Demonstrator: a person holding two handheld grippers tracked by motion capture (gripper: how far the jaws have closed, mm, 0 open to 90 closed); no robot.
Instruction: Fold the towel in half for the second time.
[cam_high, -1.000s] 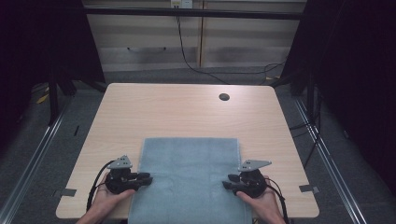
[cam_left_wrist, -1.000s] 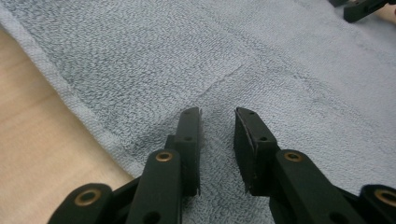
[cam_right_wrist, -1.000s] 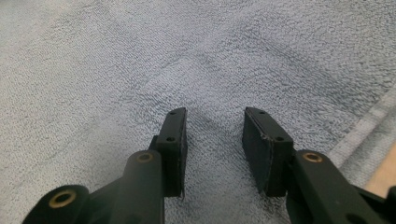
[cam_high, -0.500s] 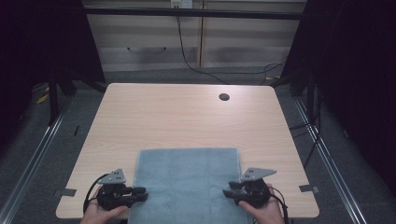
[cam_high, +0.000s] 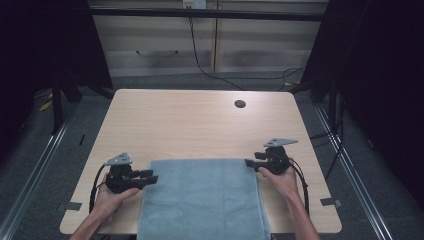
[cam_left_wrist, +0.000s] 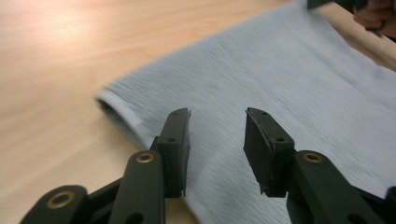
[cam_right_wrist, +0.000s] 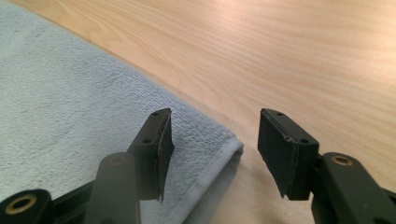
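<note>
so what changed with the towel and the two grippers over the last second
The towel slid toward the person, its near end now over the table edge. The jaws of the left gripper and right gripper have just been opening, nothing pressed between them; both sit beside the towel's far corners. The towel stayed flat.

- Left black two-jaw gripper (cam_high: 150, 176) sits low in the person's left hand (cam_high: 112, 195), forearm coming in from the bottom edge, jaws pointing inward to the right.
- Its jaws have just been opening; they stand apart with nothing pinched between the pads.
- Right black two-jaw gripper (cam_high: 249, 164) is held in the right hand (cam_high: 280, 179), a bit further forward, jaws pointing left.
- Those jaws have just been opening too, gaping wide and gripping nothing.
</note>
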